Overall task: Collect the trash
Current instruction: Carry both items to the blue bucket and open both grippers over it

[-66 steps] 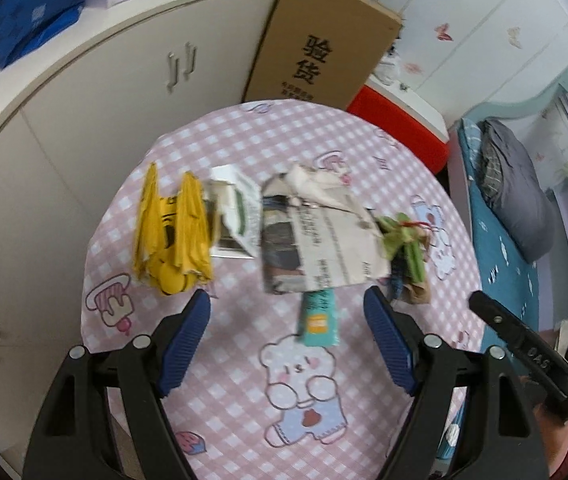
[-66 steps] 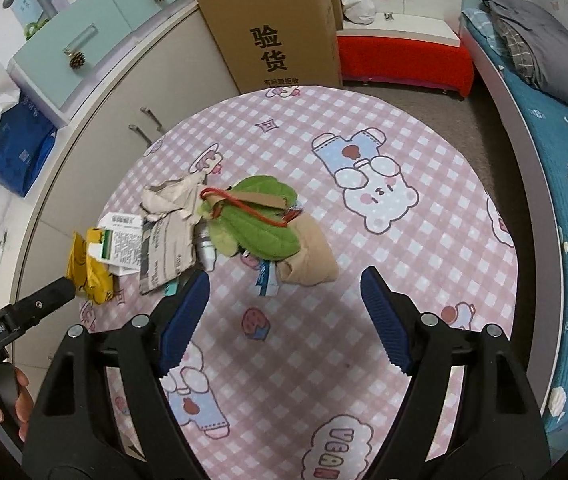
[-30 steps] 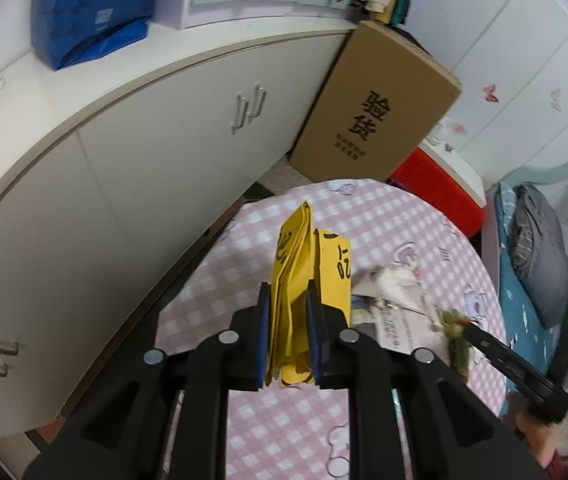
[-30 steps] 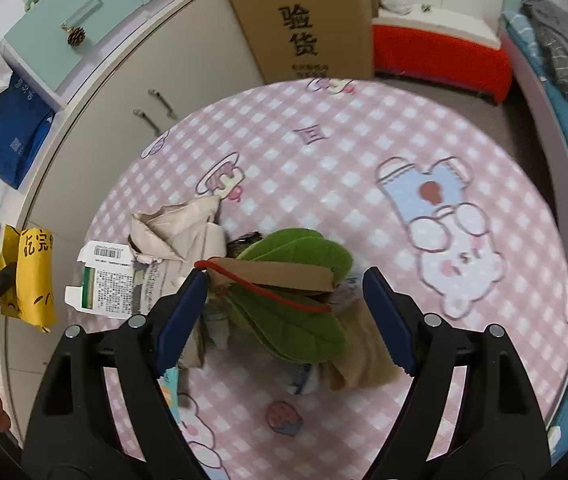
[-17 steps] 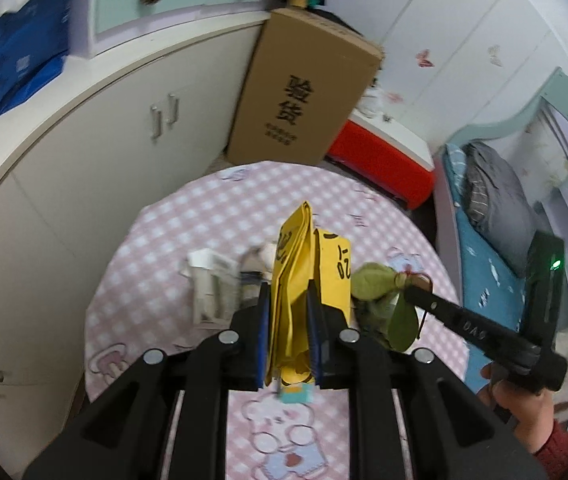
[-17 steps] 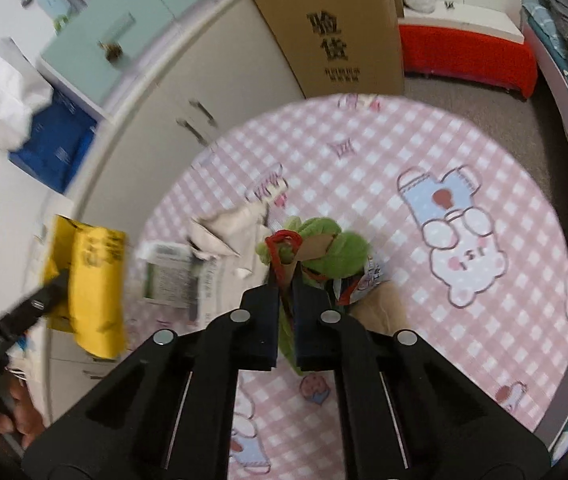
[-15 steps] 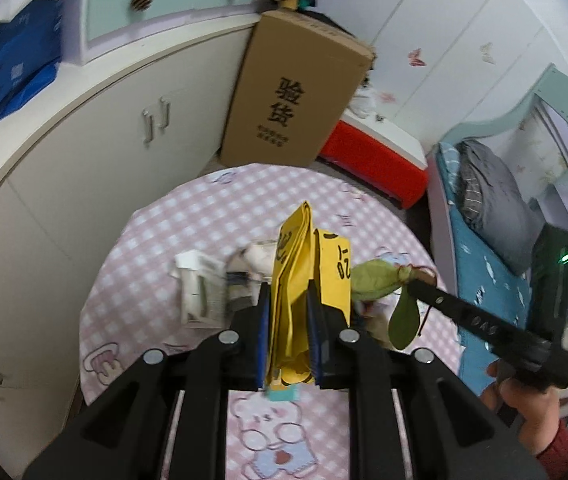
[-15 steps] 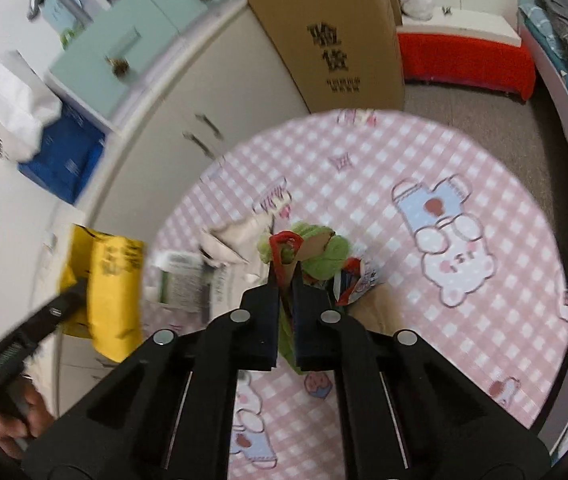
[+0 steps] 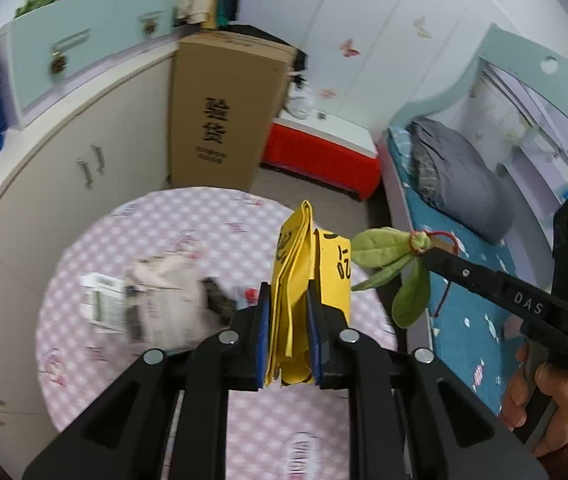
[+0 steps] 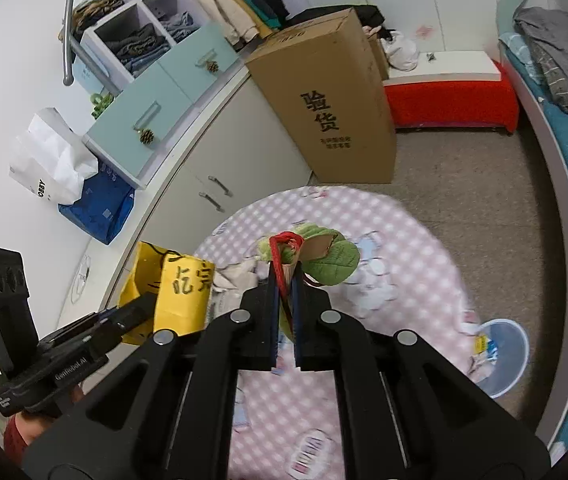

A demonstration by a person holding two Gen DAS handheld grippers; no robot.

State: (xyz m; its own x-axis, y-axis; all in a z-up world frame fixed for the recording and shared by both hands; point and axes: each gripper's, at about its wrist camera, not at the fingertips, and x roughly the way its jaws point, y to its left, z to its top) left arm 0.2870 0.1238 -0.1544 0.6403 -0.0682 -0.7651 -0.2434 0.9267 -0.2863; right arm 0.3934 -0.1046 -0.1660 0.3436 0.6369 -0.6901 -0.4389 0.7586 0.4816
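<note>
Both grippers (image 9: 287, 328) (image 10: 284, 312) now higher, loaded

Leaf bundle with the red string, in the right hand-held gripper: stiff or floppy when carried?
Probably floppy: the leaf bundle hangs from the right hand-held gripper with leaves drooping and splayed. Likely light, since a pinch at the red string seems to carry it. It may swing.

Behind your pink checked surface (image 10: 403, 248) stands a tall cardboard box (image 10: 323, 96), red bench (image 10: 447, 100) beside it.
</note>
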